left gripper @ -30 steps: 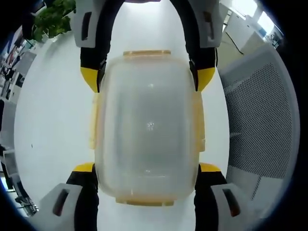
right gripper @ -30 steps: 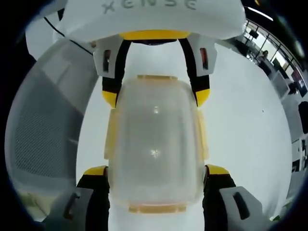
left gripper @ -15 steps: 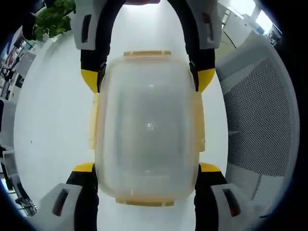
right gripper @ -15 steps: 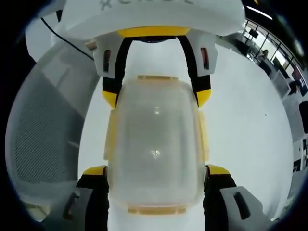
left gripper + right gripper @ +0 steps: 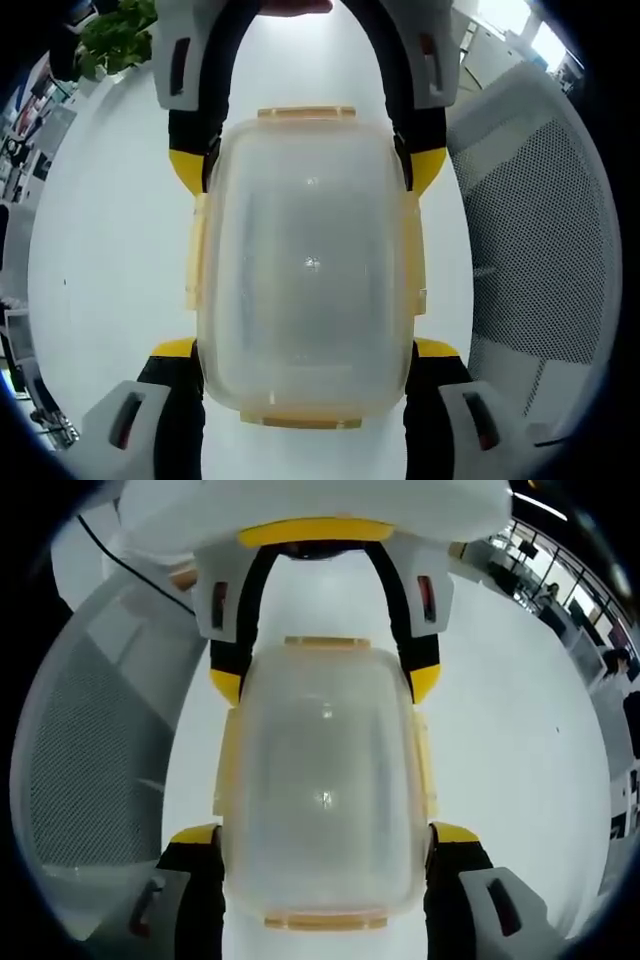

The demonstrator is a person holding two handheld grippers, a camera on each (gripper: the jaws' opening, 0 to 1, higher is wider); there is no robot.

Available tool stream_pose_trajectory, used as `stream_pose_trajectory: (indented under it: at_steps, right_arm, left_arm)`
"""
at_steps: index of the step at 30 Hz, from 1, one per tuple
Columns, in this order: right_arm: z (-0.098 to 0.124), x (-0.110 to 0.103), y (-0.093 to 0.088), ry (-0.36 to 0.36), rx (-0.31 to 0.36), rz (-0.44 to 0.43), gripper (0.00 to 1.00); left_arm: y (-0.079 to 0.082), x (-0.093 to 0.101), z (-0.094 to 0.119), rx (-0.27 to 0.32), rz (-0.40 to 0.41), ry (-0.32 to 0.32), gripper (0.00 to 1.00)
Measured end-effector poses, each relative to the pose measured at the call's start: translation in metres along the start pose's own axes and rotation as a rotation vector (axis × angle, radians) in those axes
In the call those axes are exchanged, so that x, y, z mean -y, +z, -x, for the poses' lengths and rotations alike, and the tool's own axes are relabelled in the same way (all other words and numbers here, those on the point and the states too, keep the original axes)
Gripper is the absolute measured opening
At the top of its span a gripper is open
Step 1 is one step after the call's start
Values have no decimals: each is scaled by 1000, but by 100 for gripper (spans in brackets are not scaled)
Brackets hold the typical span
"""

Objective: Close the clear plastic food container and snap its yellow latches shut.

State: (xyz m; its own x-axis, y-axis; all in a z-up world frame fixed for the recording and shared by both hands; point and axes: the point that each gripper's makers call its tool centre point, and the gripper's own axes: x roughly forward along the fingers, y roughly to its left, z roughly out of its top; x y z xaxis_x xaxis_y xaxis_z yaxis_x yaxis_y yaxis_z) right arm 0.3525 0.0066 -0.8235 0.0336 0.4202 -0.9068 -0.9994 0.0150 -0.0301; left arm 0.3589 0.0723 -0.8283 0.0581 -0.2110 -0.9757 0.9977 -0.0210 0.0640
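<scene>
The clear plastic container lies lid-up on the white table, with yellow latches at its ends and along its long sides. The lid sits on the box. My left gripper clamps the near end, a yellow-tipped jaw pressed against each side. My right gripper holds the far end the same way. In the right gripper view the container sits between my right gripper below and my left gripper above, with side latches flat against the walls.
A grey mesh chair stands close to the table edge, seen again as the chair in the right gripper view. A green plant is at the far corner. A thin black cable runs behind the left gripper.
Both grippers keep their hold on the container. Only the background has slid slightly, so the cameras moved a little.
</scene>
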Motion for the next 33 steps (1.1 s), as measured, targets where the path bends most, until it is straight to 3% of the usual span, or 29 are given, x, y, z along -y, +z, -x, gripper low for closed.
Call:
stream_pose_trajectory:
  at_steps: [22,33]
  right_arm:
    - [-15,4,32,-10,9,4,84]
    - [-18,6,36,-12,6,-1,85]
  left_arm:
    - [-33,-3,8,11,16,-1,83]
    - [-36,-4,8,11,14,-4,84]
